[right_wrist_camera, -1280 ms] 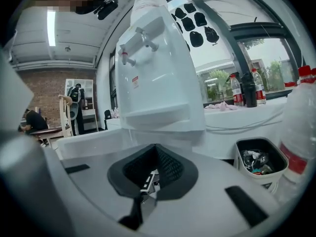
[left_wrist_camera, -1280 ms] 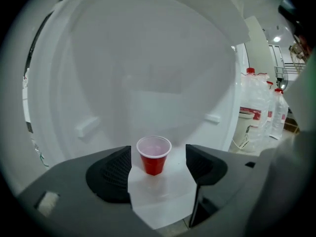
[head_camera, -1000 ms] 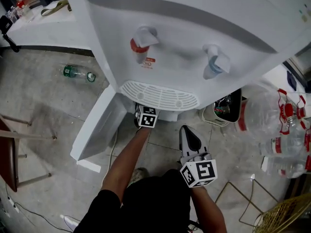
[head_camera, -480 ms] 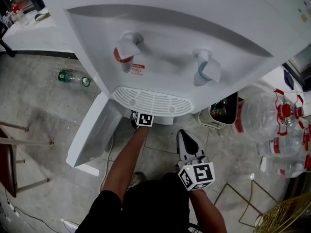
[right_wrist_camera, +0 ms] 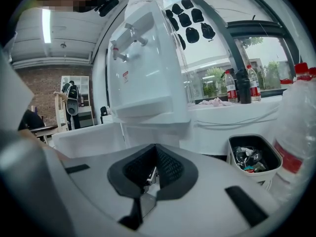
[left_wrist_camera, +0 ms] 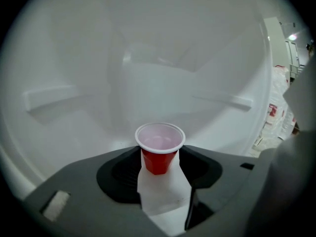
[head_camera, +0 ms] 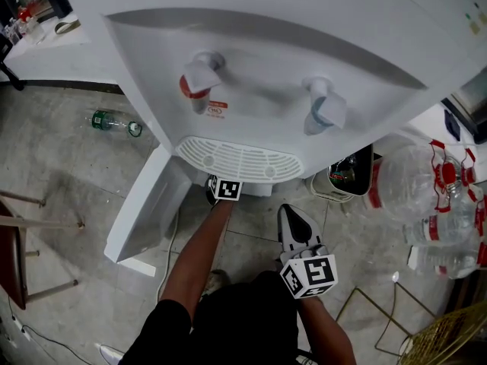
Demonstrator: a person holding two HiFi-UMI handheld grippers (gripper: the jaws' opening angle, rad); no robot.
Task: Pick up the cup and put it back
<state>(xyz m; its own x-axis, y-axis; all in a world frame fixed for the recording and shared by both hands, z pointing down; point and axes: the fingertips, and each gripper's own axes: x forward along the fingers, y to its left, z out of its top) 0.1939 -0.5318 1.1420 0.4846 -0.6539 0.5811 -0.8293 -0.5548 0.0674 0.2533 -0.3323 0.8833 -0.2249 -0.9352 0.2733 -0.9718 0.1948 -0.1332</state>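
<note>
A small red cup (left_wrist_camera: 159, 152) with a white inside stands upright inside the white lower cabinet of the water dispenser (head_camera: 304, 44). In the left gripper view my left gripper (left_wrist_camera: 159, 168) has the cup between its jaws, which are closing; a thin white strip still shows on each side of the cup. In the head view only the left gripper's marker cube (head_camera: 227, 189) shows under the drip tray (head_camera: 240, 160); its jaws and the cup are hidden. My right gripper (head_camera: 293, 211) hangs shut and empty beside my leg, its jaws meeting (right_wrist_camera: 152, 176).
The cabinet door (head_camera: 144, 207) stands open to the left. A black waste bin (head_camera: 351, 172) and large empty water jugs (head_camera: 415, 179) sit at the right, with a gold wire basket (head_camera: 449, 339) beyond. A green bottle (head_camera: 114, 121) lies on the floor; a chair (head_camera: 19, 238) at far left.
The head view has shifted since a second ago. The left gripper's cube sits slightly further under the drip tray. The right gripper has barely moved.
</note>
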